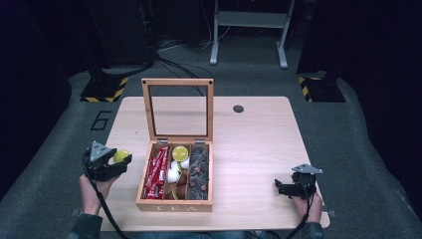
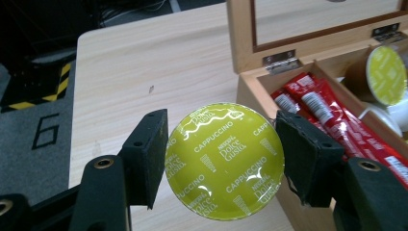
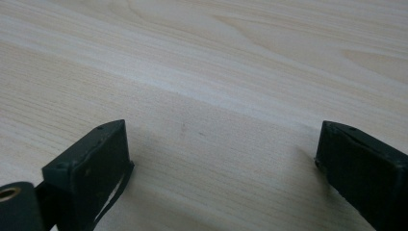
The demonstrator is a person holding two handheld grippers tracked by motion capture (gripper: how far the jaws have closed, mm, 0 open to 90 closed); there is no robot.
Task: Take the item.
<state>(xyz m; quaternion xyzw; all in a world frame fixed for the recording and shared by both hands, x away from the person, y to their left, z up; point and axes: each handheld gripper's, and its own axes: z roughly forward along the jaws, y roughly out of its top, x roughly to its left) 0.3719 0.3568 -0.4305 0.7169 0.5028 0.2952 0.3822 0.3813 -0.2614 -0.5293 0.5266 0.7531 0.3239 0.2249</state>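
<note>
High view: our left gripper [image 1: 119, 162] clamps a yellow-green capsule [image 2: 224, 160] just left of the wooden tea box [image 1: 174, 204]; our right gripper [image 1: 286, 188], right of the box, gapes wide, empty.

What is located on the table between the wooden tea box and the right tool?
Nothing: in the high view, the table is bare wood between the tea box and the right tool, which is open and holds nothing.

A hinged wooden tea box [image 1: 175, 199] stood open mid-table [image 1: 259, 149], sachets in its left compartment, capsules in the middle. A foil-topped capsule [image 2: 224, 161] hung left of it, between jaws.
</note>
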